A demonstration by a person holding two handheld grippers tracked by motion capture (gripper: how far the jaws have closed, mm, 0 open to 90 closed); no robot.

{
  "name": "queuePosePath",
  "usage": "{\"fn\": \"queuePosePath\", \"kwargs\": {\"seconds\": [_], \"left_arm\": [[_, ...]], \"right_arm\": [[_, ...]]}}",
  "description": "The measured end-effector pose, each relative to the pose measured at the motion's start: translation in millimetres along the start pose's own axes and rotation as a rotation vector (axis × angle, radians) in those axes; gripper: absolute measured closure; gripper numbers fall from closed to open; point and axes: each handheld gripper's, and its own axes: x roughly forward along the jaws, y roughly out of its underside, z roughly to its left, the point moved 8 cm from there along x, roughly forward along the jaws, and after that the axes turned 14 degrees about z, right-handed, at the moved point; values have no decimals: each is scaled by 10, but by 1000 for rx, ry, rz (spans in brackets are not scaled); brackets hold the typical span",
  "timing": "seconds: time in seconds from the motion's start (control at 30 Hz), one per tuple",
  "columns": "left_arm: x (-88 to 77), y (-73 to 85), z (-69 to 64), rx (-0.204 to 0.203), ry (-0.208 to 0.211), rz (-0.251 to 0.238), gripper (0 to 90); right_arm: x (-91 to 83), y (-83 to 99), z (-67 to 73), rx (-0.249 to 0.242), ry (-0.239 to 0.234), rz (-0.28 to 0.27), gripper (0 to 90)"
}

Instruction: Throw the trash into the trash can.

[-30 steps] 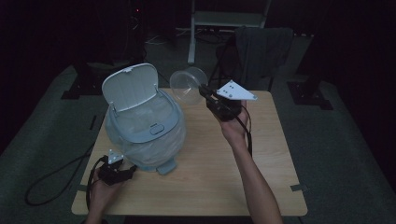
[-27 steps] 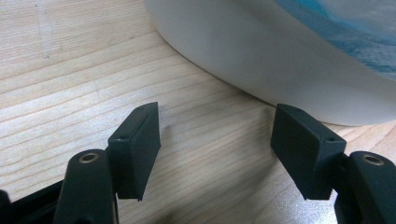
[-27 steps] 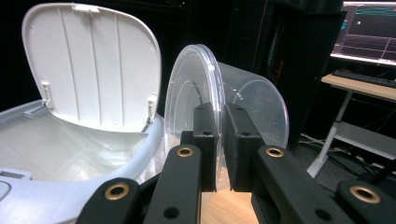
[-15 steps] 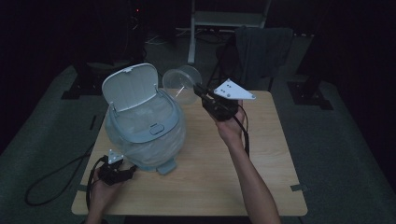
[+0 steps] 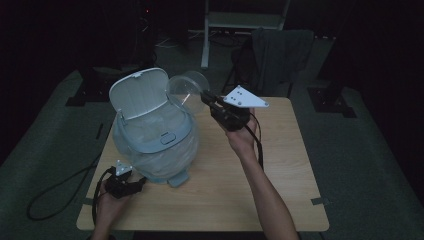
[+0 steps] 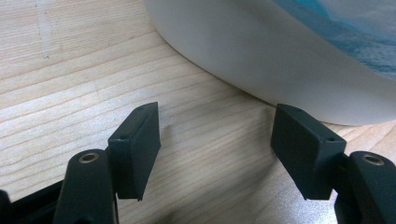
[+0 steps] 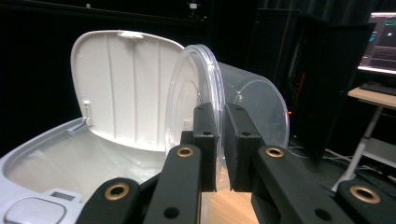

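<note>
A round pale-blue bin (image 5: 152,142) with a plastic liner stands on the wooden table (image 5: 280,165), its white lid (image 5: 137,92) flipped up. My right gripper (image 5: 206,97) is shut on the rim of a clear plastic container (image 5: 187,90), held on its side in the air beside the raised lid. In the right gripper view the container (image 7: 254,105) is pinched between the fingers (image 7: 205,135), mouth facing the lid (image 7: 123,88). My left gripper (image 5: 137,182) rests open on the table by the bin's base (image 6: 280,60); nothing lies between its fingertips (image 6: 137,144).
A cable (image 5: 60,192) trails off the table's left side to the floor. A dark chair (image 5: 282,52) and a metal stand (image 5: 245,20) are behind the far edge. The table's right half is bare wood.
My right gripper has carried the clear container leftward, closer to the bin's raised lid. The left gripper has stayed put.
</note>
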Motion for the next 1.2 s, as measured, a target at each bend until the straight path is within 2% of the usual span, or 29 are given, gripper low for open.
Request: {"fn": "queuePosePath", "kwargs": {"seconds": [0.43, 1.2], "left_arm": [[0, 0, 0, 1, 1, 0, 336], [1, -1, 0, 1, 3, -2, 336]], "right_arm": [[42, -48, 118, -6, -44, -7, 836], [74, -75, 249, -20, -82, -9, 836]]}}
